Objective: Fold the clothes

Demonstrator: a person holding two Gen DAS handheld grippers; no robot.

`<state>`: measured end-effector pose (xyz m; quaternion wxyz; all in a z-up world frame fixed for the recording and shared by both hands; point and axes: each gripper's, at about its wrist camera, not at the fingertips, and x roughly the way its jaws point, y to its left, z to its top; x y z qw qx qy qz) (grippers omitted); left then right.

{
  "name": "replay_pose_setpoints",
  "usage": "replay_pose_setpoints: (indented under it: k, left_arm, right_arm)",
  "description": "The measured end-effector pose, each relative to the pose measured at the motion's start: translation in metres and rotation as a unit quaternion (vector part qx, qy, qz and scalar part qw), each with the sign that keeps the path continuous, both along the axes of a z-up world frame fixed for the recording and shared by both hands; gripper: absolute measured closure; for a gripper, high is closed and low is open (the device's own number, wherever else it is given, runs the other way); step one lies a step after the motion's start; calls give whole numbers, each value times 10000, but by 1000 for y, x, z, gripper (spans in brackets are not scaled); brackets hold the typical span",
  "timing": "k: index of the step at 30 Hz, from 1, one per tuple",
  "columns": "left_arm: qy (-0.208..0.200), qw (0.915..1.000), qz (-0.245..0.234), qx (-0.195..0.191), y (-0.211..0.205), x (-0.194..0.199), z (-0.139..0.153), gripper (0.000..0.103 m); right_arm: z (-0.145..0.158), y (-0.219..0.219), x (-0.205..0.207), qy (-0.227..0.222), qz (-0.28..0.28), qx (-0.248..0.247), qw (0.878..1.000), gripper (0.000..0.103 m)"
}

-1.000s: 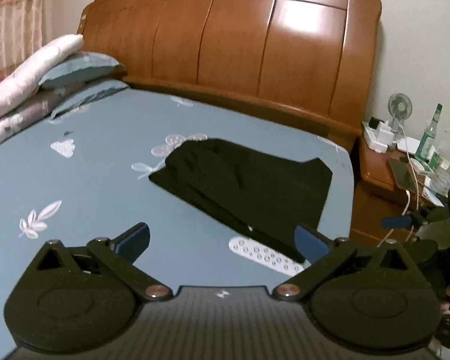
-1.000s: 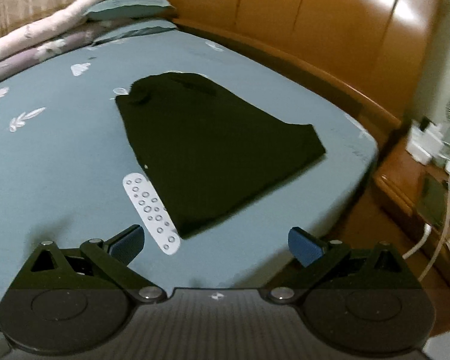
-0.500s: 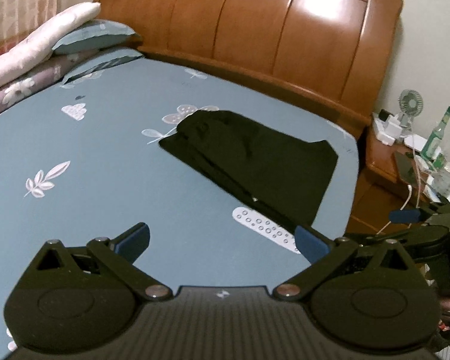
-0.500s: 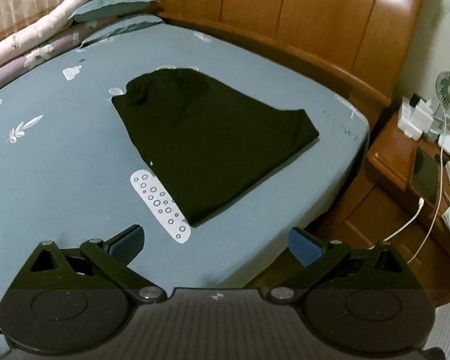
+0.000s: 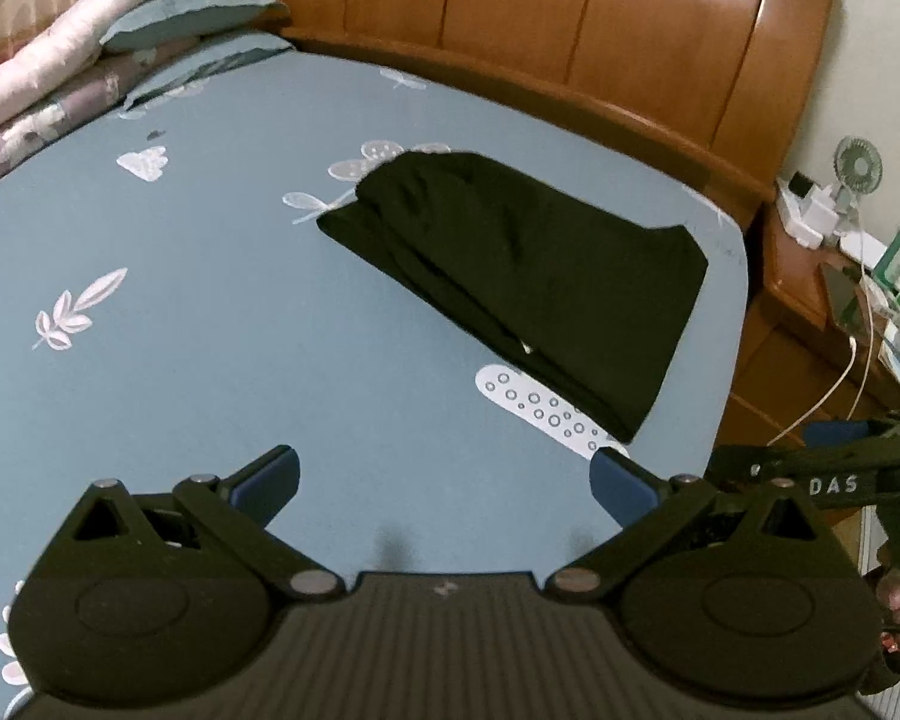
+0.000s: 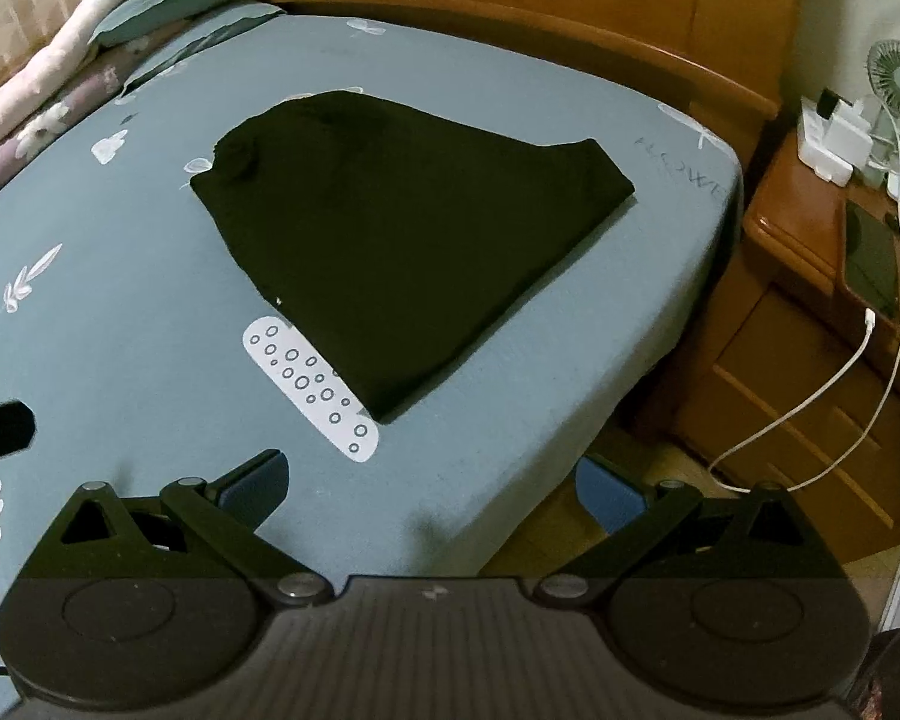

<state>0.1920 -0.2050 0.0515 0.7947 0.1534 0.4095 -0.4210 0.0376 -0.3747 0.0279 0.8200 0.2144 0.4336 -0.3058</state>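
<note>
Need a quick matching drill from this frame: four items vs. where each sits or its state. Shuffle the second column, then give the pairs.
Things:
1. black garment
2. small fan
3. pillows
4. left gripper

Places or states:
A. on the wooden nightstand
B. open, holding nothing
C. stacked at the bed's far left corner, by the headboard
D. folded, lying flat on the blue sheet

Pairs: 1-D, 2-A, 3-C, 4-B
</note>
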Motion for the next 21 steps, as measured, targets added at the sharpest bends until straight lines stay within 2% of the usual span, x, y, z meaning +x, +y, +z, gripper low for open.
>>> replay_pose_setpoints:
  k: [7,21]
  left_arm:
    - [238,9995,-50,198,-14,0,-12,1]
    - [421,9984,-33,374,-26,2,-19,1]
  right_arm:
    - [-1,-5,-1,41,12,-83,10000,0]
    - [-6,-16,4,41,30,-72,10000,0]
